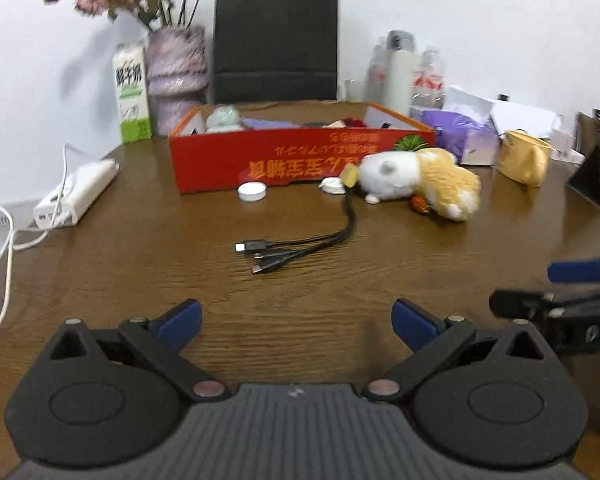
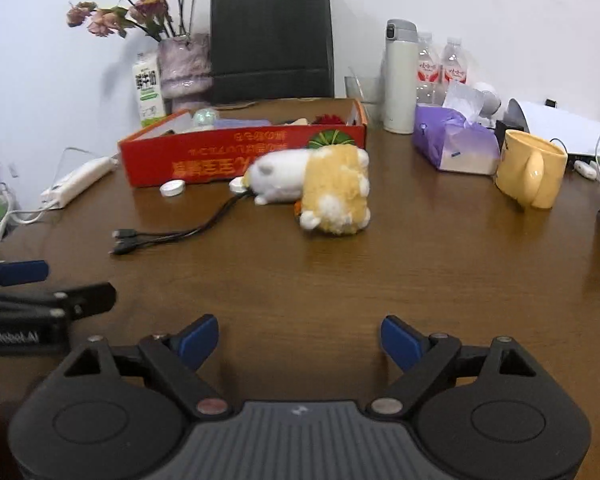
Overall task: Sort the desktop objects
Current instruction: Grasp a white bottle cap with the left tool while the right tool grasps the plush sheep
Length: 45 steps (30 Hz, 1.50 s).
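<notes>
Box contents (image 1: 260, 122) blurred, cable's (image 1: 300, 248) far end hidden

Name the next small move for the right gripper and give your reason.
Probably ease the right gripper forward toward the plush toy. Its jaws stand open with nothing between them, and the toy lies loose on the wooden table straight ahead, outside the red box that already holds other items. The left gripper looks better placed for the black multi-plug cable.

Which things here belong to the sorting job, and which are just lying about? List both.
For sorting: red box, plush toy, black multi-plug cable, two white round caps.

Just lying about: yellow mug, tissue pack, white flask, black paper bag, flower vase, power strip.
</notes>
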{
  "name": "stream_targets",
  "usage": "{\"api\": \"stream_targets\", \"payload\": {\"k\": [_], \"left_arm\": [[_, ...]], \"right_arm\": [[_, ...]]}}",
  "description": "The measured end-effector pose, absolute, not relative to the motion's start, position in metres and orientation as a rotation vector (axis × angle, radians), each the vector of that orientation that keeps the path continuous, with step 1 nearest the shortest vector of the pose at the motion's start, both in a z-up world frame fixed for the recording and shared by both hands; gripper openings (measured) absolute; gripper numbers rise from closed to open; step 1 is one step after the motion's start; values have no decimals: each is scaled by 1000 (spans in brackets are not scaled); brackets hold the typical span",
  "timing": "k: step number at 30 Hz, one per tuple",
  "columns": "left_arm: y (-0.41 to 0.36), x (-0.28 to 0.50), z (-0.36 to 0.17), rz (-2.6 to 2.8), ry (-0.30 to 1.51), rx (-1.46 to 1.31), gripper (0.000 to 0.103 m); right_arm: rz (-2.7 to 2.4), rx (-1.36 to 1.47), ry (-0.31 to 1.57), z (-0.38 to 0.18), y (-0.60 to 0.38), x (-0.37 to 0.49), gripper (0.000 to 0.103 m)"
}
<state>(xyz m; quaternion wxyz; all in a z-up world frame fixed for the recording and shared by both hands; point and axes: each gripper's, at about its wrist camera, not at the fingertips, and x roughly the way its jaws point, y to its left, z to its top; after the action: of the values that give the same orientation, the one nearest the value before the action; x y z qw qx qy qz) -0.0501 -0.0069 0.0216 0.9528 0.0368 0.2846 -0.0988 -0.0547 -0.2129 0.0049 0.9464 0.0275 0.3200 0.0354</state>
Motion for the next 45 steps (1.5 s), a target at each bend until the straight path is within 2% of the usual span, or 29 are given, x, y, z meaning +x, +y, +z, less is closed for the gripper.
{"api": "stream_targets", "payload": {"k": [2,14,19,21,24,29,30,31,32,33,40,45], "left_arm": [[-6,-51,21,-173,567,68,103],[-5,-40,17,-202,623,47,103],[3,3,52,-113,415,150,103],[9,42,55,-192,430,130,102],[8,99,41,-201,516,118,76],[19,145,14,-233,607,10,70],[18,149,12,-232,618,4,60],[17,152,12,-225,623,8,50],[17,152,11,-224,621,6,33],[16,153,9,-227,632,11,30],[22,119,22,-242,561,-11,29],[24,45,48,-263,483,-32,30]], "right_arm": [[96,64,608,6,-214,-62,92],[64,139,601,4,-223,-56,89],[14,47,569,16,-222,-34,83],[-6,25,539,24,-225,-11,80],[-5,28,553,29,-234,34,70],[19,126,641,15,-248,81,59],[19,129,652,10,-248,84,53],[20,124,658,6,-248,86,52],[14,113,646,3,-246,85,49],[9,97,633,2,-243,83,47],[-31,204,476,34,-257,50,45],[68,138,549,58,-251,7,47]]}}
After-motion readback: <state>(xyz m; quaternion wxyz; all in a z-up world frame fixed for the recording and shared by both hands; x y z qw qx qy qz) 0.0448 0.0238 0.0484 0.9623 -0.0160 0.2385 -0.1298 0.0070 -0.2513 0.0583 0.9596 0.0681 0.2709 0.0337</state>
